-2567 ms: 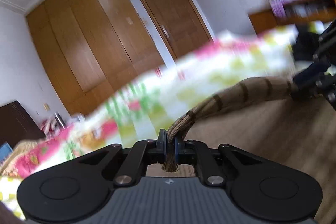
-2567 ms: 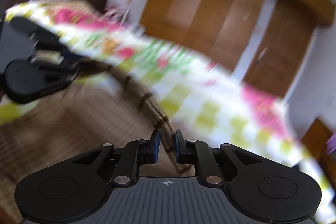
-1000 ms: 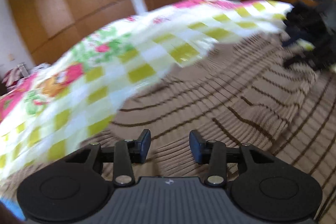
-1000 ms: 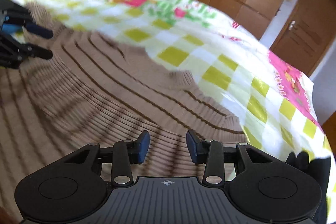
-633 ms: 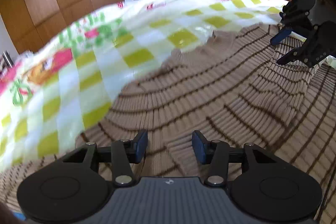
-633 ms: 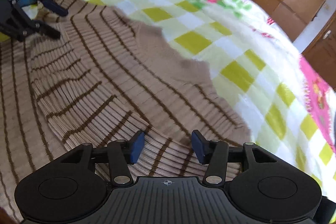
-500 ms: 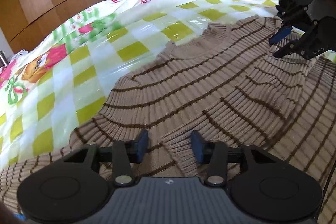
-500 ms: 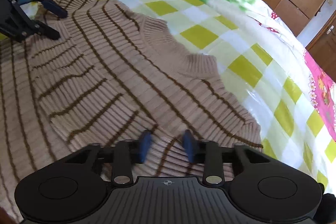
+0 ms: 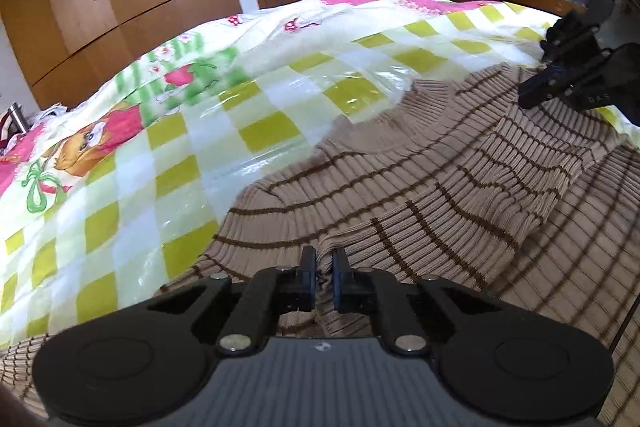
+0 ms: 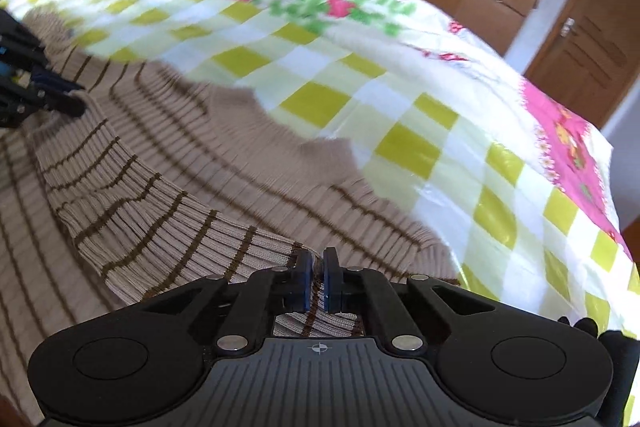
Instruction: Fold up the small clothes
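While both my left gripper [image 9: 324, 277] and right gripper [image 10: 314, 277] are pinching the tan brown-striped ribbed sweater [image 9: 420, 179], I am judging it partly folded; more folds are remaining.

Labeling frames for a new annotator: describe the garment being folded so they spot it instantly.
Start at the bed with the yellow-green checked cover. On its near side lies the sweater, spread flat. It is the only ribbed tan knit with thin dark brown stripes and a plain collar, and each hand-held gripper pinches a fold of it.
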Demonstrator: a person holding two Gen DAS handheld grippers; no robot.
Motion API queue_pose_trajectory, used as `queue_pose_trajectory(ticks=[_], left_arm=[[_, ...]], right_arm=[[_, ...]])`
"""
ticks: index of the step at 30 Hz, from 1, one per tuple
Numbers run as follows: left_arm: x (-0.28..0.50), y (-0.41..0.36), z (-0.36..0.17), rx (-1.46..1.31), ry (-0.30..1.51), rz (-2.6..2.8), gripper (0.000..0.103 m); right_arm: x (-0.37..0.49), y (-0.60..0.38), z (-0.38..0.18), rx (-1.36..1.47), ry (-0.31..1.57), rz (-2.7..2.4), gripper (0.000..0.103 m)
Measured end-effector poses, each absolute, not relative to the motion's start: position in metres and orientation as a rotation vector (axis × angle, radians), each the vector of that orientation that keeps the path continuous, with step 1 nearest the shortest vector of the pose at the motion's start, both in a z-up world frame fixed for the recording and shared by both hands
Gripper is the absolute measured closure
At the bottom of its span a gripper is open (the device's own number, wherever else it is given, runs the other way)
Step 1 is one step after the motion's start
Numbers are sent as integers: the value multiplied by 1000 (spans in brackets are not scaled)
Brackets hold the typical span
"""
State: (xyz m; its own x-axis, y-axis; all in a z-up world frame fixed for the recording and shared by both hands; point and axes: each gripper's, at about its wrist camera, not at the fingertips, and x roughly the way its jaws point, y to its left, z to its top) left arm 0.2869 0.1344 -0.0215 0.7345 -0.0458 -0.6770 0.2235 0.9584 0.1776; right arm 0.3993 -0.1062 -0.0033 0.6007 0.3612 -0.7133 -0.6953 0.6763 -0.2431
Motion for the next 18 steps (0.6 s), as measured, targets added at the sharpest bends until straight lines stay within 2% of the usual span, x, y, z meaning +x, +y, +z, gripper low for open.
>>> queue_pose_trajectory(ticks=[2,5,12,15,18], left_arm=[[288,134,-34,285,757,-128,78],[283,134,-41,299,742,-95,72],[263,130,-14,282,624,-23,71],[259,110,-14,266,607,-117,70],[268,107,-44,302,740,-106,69]], right_arm=[[403,-105,-17,-522,700,605,99],[398,-98,-28,-546,679,559,91],[332,-88,12,-445,475,649,87],[317,-63,-2,-460,531,777,86],[312,-52,-31,-514,686,836,86]])
